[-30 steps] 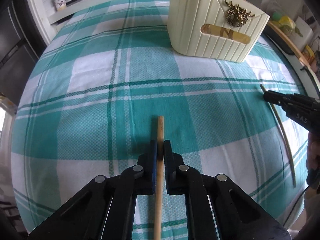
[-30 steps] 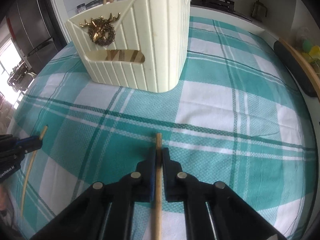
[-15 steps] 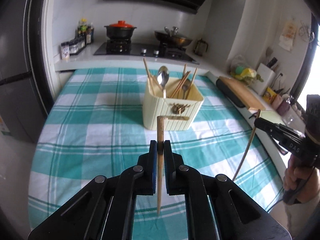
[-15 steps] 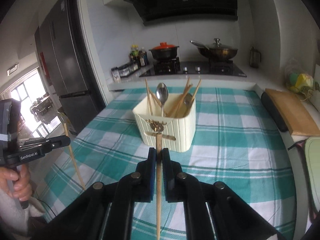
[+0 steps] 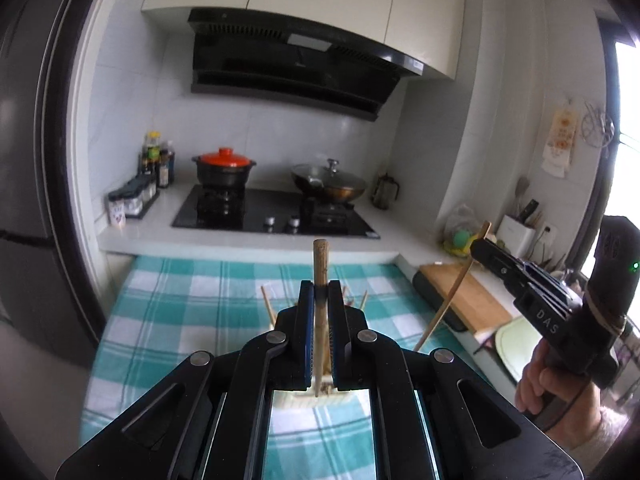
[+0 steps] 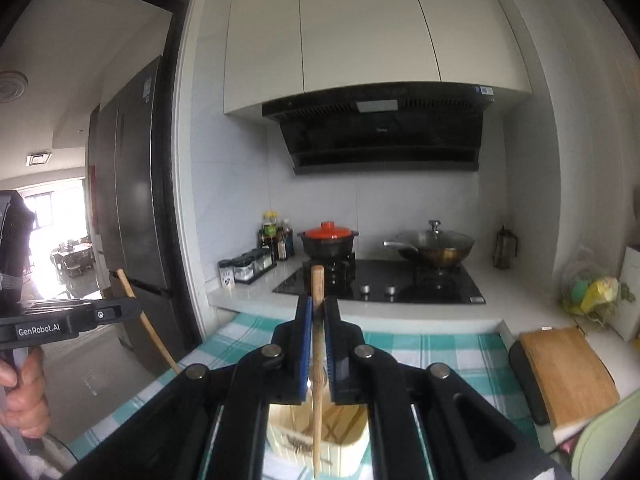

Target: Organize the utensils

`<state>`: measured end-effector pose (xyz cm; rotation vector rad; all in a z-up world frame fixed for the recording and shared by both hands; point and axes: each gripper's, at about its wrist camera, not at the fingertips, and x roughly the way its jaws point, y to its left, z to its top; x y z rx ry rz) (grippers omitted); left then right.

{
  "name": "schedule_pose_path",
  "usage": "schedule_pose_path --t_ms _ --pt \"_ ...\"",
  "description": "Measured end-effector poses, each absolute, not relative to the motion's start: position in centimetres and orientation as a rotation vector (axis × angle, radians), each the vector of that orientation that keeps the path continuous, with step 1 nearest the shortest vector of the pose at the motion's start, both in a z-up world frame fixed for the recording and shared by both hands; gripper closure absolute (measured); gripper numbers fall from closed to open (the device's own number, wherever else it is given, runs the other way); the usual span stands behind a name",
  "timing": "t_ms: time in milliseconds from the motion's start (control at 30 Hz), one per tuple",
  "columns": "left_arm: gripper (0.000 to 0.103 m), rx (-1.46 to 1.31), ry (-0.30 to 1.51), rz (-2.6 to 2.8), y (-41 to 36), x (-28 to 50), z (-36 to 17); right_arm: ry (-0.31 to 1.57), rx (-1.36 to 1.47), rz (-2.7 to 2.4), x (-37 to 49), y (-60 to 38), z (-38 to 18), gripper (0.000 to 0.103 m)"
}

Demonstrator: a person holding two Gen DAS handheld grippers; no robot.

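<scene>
Both chopsticks are now off the checked tablecloth and up in the air, left gripper pinching one chopstick, right gripper pinching the other chopstick, cream holder right below, so drop-in looks next.

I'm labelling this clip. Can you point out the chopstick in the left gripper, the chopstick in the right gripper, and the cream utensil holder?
left chopstick (image 5: pixel 320 268): left wrist view, upper shaft above the gripper.
right chopstick (image 6: pixel 318 284): right wrist view, shaft near its top end.
utensil holder (image 6: pixel 352 454): right wrist view, cream front wall.
</scene>
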<state>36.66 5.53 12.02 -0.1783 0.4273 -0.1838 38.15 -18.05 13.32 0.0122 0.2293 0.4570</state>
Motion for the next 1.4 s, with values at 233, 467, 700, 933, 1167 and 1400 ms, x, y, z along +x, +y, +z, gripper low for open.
schedule_pose_path --t_ms 233,467,700,933,1167,1400 --pt "0.098 -0.154 0.512 -0.153 3.8 45.7 10.1 0.339 0.008 0.475 47.5 -15.2 9.7 0.097" --pt "0.098 -0.153 0.711 -0.136 2.4 52.1 2.5 0.731 -0.003 0.501 54.7 -13.3 0.0 0.097" --pt "0.058 -0.136 0.759 -0.102 2.7 52.8 -1.6 0.821 0.112 0.484 56.0 -14.6 -4.0 0.083" --pt "0.006 -0.019 0.666 0.021 2.8 44.6 -0.2 0.731 0.07 0.42 49.2 -17.0 -0.4 0.058" --pt "0.0 -0.06 0.477 0.101 1.4 33.9 0.5 0.617 0.03 0.391 37.0 -18.2 3.2 0.023" --pt "0.0 -0.017 0.555 0.083 0.4 28.7 0.4 0.578 -0.068 0.298 28.4 -18.5 3.7 0.015"
